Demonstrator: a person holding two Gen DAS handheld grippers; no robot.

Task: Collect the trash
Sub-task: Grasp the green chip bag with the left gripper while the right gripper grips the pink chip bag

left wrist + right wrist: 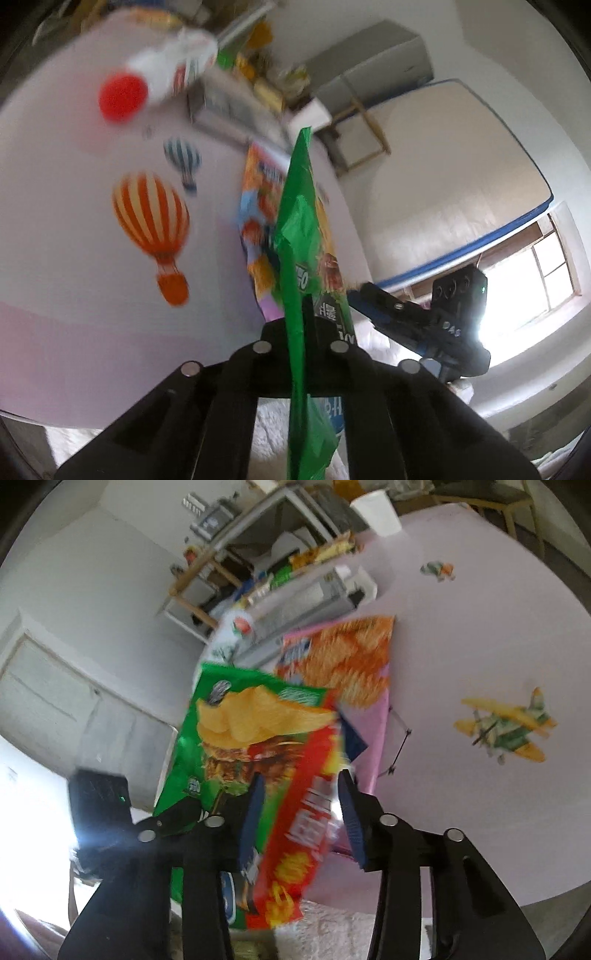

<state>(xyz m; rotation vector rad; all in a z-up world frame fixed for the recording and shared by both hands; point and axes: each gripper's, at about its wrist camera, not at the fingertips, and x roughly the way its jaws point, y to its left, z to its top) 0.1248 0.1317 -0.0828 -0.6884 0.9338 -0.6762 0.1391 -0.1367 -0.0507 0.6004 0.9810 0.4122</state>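
Note:
My left gripper (301, 323) is shut on a green chip bag (295, 229) with a red band, which stands edge-on in the left wrist view. In the right wrist view the bag's printed face (236, 720) is turned toward the camera. My right gripper (301, 805) points at that face, its blue pads (253, 812) standing apart over the red band without clamping it. From the left wrist, the right gripper (369, 295) reaches in from the right. An orange and pink snack bag (351, 657) lies on the pink table (461, 627) behind the green bag.
A white bottle (173, 70) with a red cap lies at the table's far side. A white cup (376, 511) and a silvery box (306, 594) stand near the table's edge. Cluttered shelves (258, 535) and a leaning mattress (443, 166) are beyond. A fluffy white rug (332, 923) lies below.

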